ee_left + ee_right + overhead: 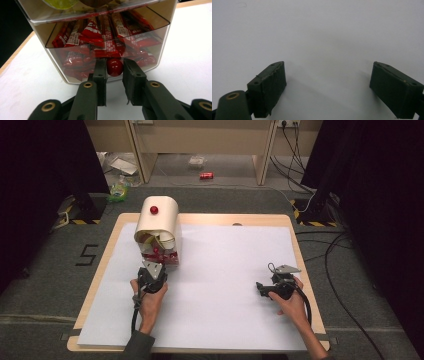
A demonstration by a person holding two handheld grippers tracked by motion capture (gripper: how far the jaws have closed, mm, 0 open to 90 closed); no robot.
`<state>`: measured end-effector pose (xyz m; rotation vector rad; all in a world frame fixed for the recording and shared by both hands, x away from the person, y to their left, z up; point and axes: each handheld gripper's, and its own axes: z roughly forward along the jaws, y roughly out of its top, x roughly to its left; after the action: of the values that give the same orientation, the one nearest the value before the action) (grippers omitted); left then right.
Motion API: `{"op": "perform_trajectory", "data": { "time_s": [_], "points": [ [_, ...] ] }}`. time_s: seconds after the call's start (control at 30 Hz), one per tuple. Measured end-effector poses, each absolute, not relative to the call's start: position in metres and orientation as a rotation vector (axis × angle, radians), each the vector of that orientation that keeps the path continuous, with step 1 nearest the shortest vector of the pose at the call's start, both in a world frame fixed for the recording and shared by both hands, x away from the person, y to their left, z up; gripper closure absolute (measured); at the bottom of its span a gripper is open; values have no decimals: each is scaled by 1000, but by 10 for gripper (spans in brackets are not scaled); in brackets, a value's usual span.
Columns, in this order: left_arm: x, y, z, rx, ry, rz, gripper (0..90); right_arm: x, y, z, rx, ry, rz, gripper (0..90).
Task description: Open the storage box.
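So far the left hand-held gripper point(114, 67) has narrowed around the drawer's red knob point(114, 67), drawer point(75, 56) not yet pulled; right hand-held gripper point(328, 87) gapes, empty.

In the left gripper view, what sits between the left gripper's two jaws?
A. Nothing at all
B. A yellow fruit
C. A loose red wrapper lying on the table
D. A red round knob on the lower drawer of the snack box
D: the red knob on the clear lower drawer of the snack box sits between the jaws of the left gripper, which flank it closely on both sides.
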<state>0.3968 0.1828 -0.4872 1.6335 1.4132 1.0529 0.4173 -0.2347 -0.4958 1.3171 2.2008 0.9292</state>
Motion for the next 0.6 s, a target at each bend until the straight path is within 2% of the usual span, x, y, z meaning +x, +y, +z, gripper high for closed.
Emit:
{"op": "perform_trajectory", "data": {
  "time_s": [0.13,0.6],
  "points": [
    [397,178,-489,1628,1427,1100,726,417,-235,-496,1317,2201,929,138],
    [398,173,-489,1571,1491,1098,731,417,-235,-496,1316,2201,929,138]
  ]
}}
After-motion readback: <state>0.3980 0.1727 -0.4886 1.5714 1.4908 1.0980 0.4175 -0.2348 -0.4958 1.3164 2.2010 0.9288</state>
